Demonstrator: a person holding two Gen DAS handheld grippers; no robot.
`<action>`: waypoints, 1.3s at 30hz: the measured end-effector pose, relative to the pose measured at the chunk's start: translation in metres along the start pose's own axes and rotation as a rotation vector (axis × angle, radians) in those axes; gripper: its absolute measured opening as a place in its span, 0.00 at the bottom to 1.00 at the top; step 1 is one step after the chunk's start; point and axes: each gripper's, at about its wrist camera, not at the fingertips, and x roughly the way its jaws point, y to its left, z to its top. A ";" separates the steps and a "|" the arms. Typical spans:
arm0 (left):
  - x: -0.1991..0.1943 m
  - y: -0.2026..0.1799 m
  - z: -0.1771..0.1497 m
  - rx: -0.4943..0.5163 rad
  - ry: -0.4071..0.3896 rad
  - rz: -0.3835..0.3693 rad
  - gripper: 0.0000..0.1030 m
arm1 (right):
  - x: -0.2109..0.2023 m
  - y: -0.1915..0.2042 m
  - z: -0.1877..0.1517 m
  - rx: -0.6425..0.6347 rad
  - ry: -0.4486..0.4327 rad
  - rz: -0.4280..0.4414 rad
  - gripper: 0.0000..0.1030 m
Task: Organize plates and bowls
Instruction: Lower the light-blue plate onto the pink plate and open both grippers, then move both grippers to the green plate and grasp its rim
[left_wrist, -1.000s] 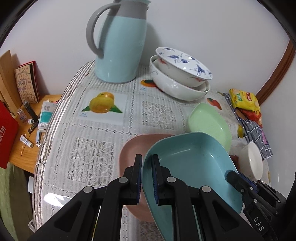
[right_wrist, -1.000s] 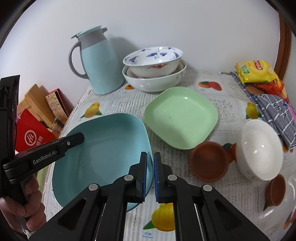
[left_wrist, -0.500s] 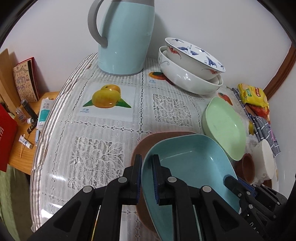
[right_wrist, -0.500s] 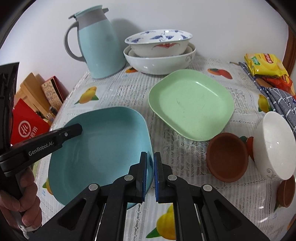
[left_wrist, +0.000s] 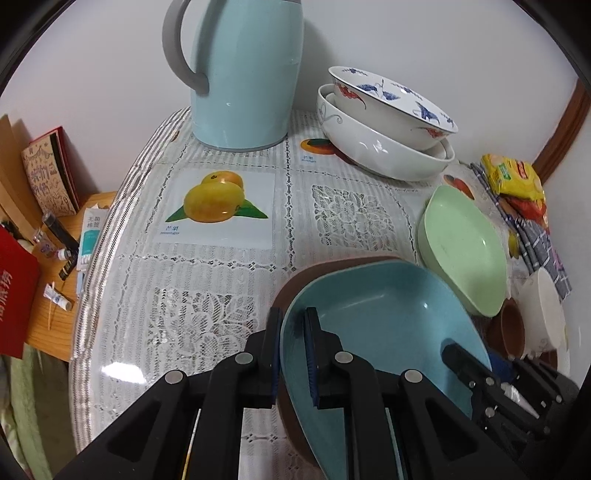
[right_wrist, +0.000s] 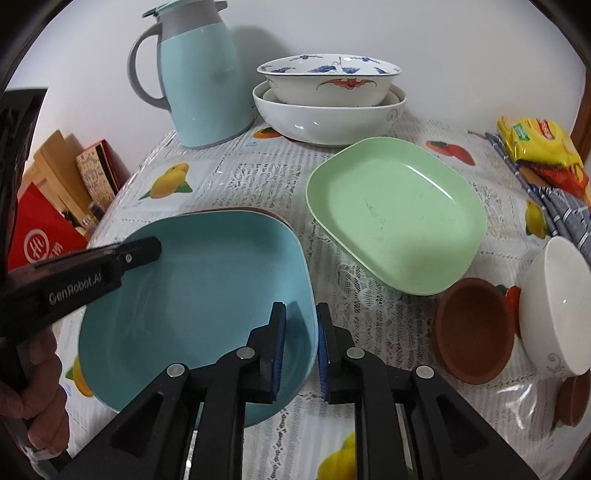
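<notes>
A blue plate (left_wrist: 380, 314) (right_wrist: 192, 306) rests on a brown plate (left_wrist: 295, 280) (right_wrist: 273, 216) whose rim shows beneath it. My left gripper (left_wrist: 293, 332) straddles the blue plate's left rim, its jaws slightly parted. My right gripper (right_wrist: 301, 332) straddles the plate's right rim with its jaws a little apart. A green plate (right_wrist: 391, 218) (left_wrist: 461, 247) lies to the right. Two stacked patterned white bowls (right_wrist: 328, 99) (left_wrist: 384, 122) stand at the back.
A light blue jug (left_wrist: 240, 74) (right_wrist: 199, 81) stands at the back left. A white bowl (right_wrist: 557, 306), a brown clay bowl (right_wrist: 476, 328) and a smaller clay dish (right_wrist: 572, 398) sit at the right. Snack packets (right_wrist: 535, 144) and a cloth (right_wrist: 565, 214) lie at far right.
Both grippers lowered the blue plate onto the brown plate. Both pairs of jaws have opened a little around its rim.
</notes>
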 end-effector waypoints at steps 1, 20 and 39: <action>-0.001 0.000 -0.001 0.009 0.004 0.009 0.11 | -0.001 0.000 0.000 0.004 -0.005 -0.002 0.24; -0.071 -0.007 -0.024 0.061 -0.102 0.043 0.60 | -0.107 -0.002 -0.022 0.064 -0.192 -0.048 0.46; -0.123 -0.093 -0.026 0.122 -0.195 -0.031 0.60 | -0.182 -0.066 -0.027 0.145 -0.303 -0.082 0.59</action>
